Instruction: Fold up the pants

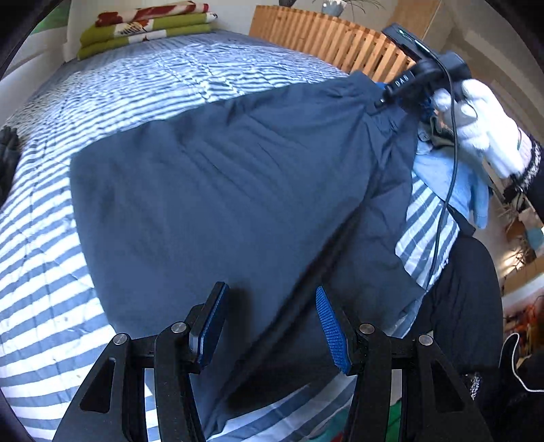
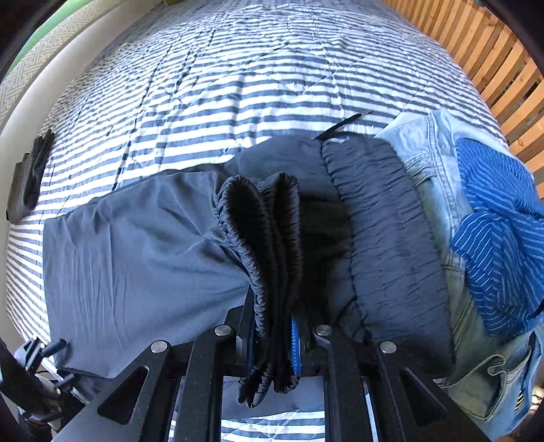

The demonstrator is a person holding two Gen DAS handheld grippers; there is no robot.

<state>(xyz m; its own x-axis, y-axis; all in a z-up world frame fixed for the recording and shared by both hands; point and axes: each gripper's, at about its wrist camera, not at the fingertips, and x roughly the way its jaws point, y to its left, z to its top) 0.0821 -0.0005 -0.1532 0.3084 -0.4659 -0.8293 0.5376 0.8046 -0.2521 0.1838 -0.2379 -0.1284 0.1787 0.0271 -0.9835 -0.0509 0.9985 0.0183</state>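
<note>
The right gripper (image 2: 272, 343) clamped both cuffs (image 2: 261, 217) above the pants' (image 1: 221, 190) waistband (image 2: 384, 238); the left gripper (image 1: 268, 323) hung apart, empty. Mid-fold; next, probably laying cuffs square on the waistband.

I see a bed under a blue-and-white striped quilt (image 2: 238, 85). Folded green, red and white blankets (image 1: 146, 27) stacked at its far end. Slatted wooden headboard (image 1: 326, 37) along the right side. Faded light-blue denim jeans (image 2: 438, 176) lie there, blue pinstriped cloth (image 2: 493, 217) on top. A dark object (image 2: 30, 176) rests at the left edge; can't identify.
</note>
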